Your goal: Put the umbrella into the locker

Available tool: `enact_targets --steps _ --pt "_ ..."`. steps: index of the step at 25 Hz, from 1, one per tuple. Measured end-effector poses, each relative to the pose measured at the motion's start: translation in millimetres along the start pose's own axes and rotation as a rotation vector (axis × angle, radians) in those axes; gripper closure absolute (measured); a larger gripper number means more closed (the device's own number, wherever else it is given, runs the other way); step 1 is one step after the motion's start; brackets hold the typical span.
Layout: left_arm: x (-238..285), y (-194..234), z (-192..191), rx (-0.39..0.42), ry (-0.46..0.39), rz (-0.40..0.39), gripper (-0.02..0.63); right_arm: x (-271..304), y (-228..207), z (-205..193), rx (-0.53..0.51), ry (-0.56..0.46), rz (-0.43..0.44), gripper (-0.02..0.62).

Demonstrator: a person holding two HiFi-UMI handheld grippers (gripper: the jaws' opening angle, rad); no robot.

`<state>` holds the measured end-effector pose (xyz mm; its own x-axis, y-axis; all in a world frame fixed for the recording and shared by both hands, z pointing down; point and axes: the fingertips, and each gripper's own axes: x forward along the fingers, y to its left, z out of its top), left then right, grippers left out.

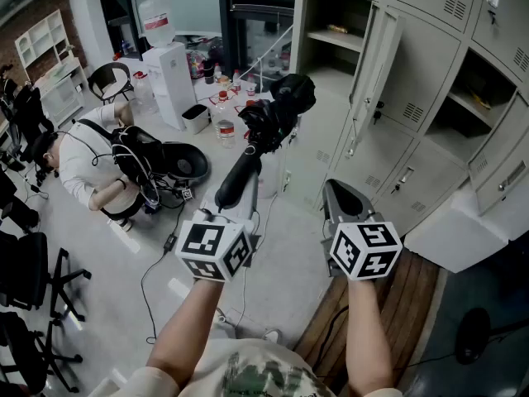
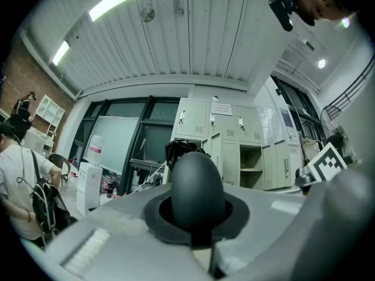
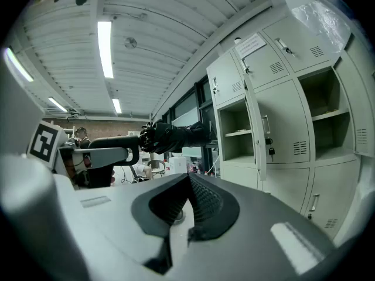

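A folded black umbrella (image 1: 269, 122) slants up and to the right toward the grey lockers (image 1: 413, 73). My left gripper (image 1: 234, 203) is shut on its rounded black handle (image 2: 196, 183), and the bunched canopy (image 2: 183, 151) shows beyond it. In the right gripper view the umbrella (image 3: 173, 137) lies level, left of an open locker compartment (image 3: 237, 136). My right gripper (image 1: 339, 193) hangs beside the left one, facing the lockers; its jaws (image 3: 187, 215) are shut with nothing between them. One locker door (image 1: 376, 69) stands ajar beside an open compartment (image 1: 335, 44).
A person (image 1: 83, 168) with a backpack crouches on the floor at the left. A white water dispenser (image 1: 169, 81) and bottles (image 1: 223, 118) stand behind the umbrella. Black chairs (image 1: 33, 279) line the left edge. Cables (image 1: 157, 263) trail over the floor. A wooden bench (image 1: 397, 304) lies at lower right.
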<state>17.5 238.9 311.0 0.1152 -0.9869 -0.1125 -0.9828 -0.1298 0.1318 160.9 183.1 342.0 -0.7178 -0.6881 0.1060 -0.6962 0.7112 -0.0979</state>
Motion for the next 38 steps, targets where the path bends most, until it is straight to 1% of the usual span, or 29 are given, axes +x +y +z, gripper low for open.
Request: enact_targets --steps 7,14,20,24,27,33,38 --pt "-3.6 -4.8 1.7 -0.001 0.003 -0.002 0.597 1.2 1.3 4.4 0.083 -0.029 0.018 0.594" --pt "-3.4 -3.1 3.5 0.003 -0.006 0.003 0.597 6.3 3.8 1.1 0.078 -0.026 0.026 0.594" --pt "10.7 5.9 1.9 0.001 -0.016 -0.003 0.597 14.2 -6.1 0.0 0.071 -0.028 0.002 0.594" --pt "30.5 12.9 -0.6 0.001 -0.018 -0.026 0.597 30.2 -16.7 -2.0 0.064 -0.012 -0.024 0.594" --pt "52.2 20.3 -0.9 0.0 -0.018 -0.049 0.597 47.5 -25.5 3.6 0.057 -0.012 -0.042 0.594" --pt "101.1 46.3 -3.2 -0.017 -0.023 -0.109 0.597 87.0 -45.4 13.1 0.028 -0.012 -0.111 0.594" --pt "147.7 70.2 -5.9 -0.034 -0.008 -0.17 0.597 123.2 -59.9 29.0 0.019 -0.026 -0.175 0.594"
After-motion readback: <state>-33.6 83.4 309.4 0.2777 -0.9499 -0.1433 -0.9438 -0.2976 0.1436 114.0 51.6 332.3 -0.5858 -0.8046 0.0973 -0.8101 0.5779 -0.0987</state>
